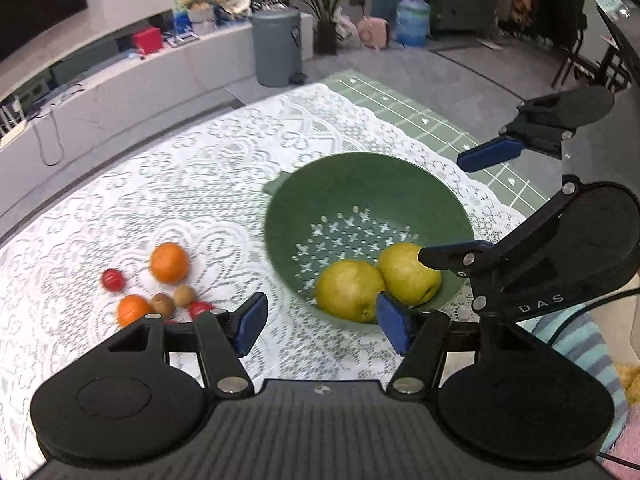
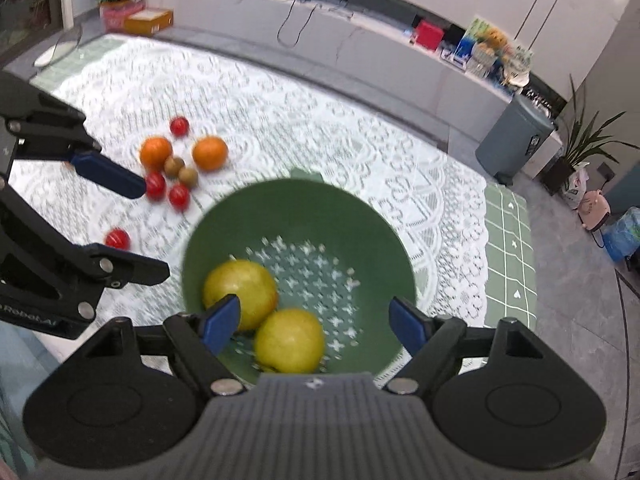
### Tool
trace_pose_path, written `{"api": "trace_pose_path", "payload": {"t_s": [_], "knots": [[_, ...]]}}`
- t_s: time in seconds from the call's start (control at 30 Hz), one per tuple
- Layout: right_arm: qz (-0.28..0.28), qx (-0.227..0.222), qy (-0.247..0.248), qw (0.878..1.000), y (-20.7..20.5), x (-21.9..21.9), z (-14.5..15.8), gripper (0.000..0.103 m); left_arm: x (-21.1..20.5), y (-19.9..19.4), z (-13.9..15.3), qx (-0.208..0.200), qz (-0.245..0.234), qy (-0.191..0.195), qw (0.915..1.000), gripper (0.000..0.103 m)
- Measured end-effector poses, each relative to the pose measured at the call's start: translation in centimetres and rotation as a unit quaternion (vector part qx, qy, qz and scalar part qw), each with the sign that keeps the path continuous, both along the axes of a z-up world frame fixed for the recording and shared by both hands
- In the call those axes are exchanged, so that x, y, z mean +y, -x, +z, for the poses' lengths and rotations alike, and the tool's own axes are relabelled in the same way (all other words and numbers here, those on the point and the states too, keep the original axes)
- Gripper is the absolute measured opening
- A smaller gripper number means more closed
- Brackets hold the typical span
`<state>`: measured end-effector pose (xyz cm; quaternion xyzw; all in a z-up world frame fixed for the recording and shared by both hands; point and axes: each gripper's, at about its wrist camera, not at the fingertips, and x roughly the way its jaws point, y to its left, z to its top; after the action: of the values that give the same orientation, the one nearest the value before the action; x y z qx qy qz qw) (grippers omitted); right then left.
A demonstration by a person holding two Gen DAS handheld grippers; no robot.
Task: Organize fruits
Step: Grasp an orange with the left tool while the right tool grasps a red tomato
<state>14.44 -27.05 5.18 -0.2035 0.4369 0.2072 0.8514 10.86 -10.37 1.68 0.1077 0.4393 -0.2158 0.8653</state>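
Both grippers tilt steeply downward, side by side. The left gripper (image 1: 320, 322) stands with jaws apart and empty; the right gripper (image 2: 316, 320) gapes wide, nothing between its blue pads.

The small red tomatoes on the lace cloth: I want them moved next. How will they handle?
The small red tomatoes look round and smooth, so a nudge would probably roll them. Their glossy skin may slip between pads. They seem soft, so a hard squeeze could split them.
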Motion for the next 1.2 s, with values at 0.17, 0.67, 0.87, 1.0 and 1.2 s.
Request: {"api": "trace_pose_path", "payload": {"t_s": [0.17,0.67,0.87,1.0,1.2], "knots": [[-0.01,-0.032,-0.034,0.999,1.7,2.3,0.3,0.083,2.7,1.8,0.8,-0.024,0.036,0.015,0.999,0.074],[-0.046,-0.102,-0.157,0.981,7.7,9.9,-4.2,0.079,13.5,6.8,-1.7,-0.047,0.169,0.064,0.9825,0.074],[-0.029,-0.113,-0.156,0.981,9.3,11.7,-6.8,0.07,15.2,9.4,-4.2,-0.027,0.187,0.067,0.9796,0.074],[-0.016,-0.115,-0.15,0.982,10.0,12.1,-8.1,0.067,15.3,10.3,-5.8,-0.015,0.194,0.069,0.9783,0.073],[-0.009,-0.107,-0.142,0.984,10.0,12.8,-9.5,0.065,14.3,10.9,-7.5,-0.022,0.189,0.027,0.9814,0.068]]}}
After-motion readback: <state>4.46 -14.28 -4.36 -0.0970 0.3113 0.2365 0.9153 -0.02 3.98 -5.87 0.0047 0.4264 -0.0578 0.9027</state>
